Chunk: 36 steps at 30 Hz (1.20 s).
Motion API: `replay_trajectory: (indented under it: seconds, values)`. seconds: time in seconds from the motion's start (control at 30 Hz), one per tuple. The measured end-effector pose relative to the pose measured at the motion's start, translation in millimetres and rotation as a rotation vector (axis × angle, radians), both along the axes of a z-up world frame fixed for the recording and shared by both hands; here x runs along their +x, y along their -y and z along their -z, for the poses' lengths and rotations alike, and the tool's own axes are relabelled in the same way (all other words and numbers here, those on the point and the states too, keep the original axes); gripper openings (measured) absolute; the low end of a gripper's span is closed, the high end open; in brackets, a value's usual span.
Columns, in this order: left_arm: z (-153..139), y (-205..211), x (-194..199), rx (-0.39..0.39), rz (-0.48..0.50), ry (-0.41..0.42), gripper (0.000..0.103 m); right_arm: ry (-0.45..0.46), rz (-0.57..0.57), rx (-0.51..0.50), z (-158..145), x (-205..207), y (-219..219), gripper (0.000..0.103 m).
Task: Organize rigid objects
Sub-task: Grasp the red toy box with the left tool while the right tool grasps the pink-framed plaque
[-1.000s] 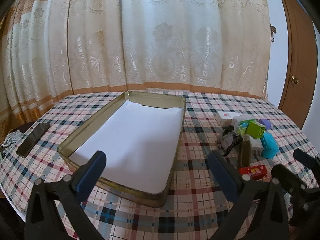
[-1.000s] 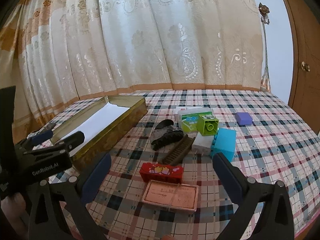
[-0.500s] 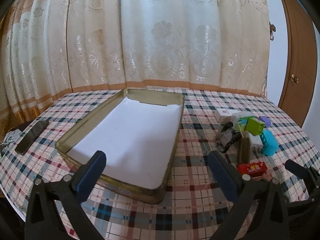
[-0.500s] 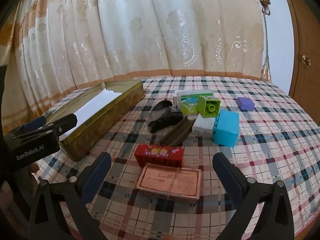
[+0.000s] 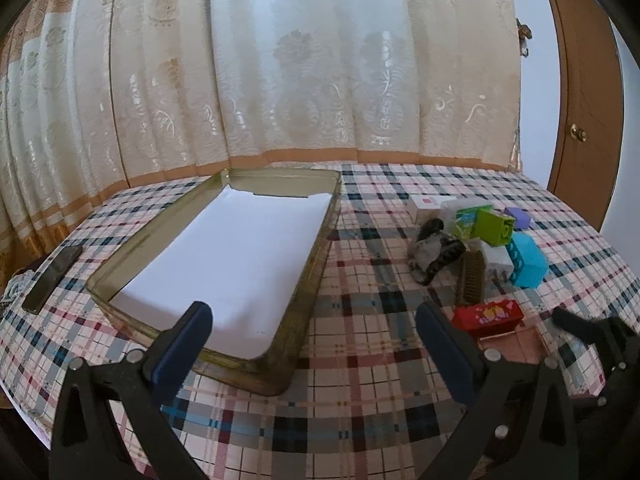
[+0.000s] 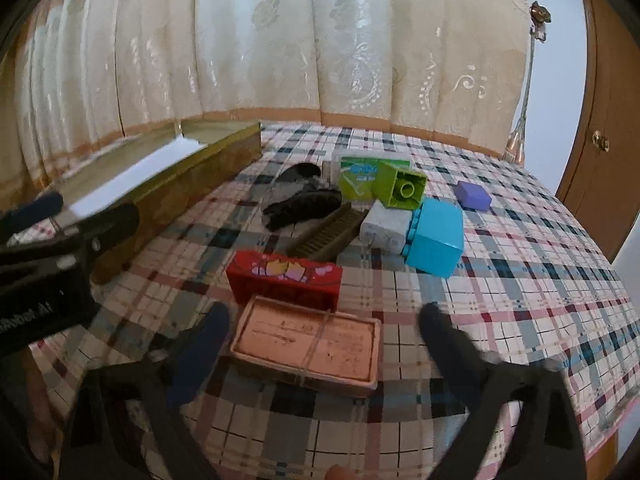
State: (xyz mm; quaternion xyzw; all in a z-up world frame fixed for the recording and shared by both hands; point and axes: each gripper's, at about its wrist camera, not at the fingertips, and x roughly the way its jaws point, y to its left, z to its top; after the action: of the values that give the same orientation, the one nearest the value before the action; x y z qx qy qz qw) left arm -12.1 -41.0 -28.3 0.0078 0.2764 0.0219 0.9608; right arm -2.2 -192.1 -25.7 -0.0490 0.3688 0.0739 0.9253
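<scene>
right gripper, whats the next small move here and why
Probably finish closing on the pink rectangular block. The right gripper straddles it with jaws closing, yet gaps show at both pads, so nothing is gripped. The gold tin beside the left gripper holds only white lining, a likely drop spot.

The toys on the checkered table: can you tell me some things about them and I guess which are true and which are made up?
1. The gold tin holds blocks. False: only a white sheet lines it.
2. The pink flat box lies between the right gripper fingers. True; the jaws are closing, not yet pressing.
3. The red block sits just behind the pink flat box. True.
4. The purple block is stacked on the blue block. False: it lies apart, on the cloth.
</scene>
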Motion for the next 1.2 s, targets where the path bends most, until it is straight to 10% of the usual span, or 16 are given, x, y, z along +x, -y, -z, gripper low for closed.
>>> replay_trajectory:
  seconds: [0.17,0.3,0.47,0.57,1.1,1.2]
  values:
    - [-1,3,-1,-0.007,0.0,-0.001,0.103,-0.014,-0.011,0.07,1,-2,9,0.076]
    - [-1,13,-1,0.002,0.007,-0.004,0.103,0.003,0.008,0.097,-2,-5,21,0.035]
    - [2,29,4,0.002,0.041,-0.031,0.103,-0.016,-0.001,0.166,-3,-6,37,0.042]
    - [2,26,5,-0.008,0.021,-0.034,0.103,-0.047,-0.026,0.257,-5,-8,41,0.101]
    - [4,-1,-3,-0.027,-0.019,-0.019,0.103,-0.123,0.009,0.064,10,3,3,0.101]
    - [5,0,-2,-0.037,-0.016,-0.024,0.103,-0.111,0.001,0.064,10,0,5,0.079]
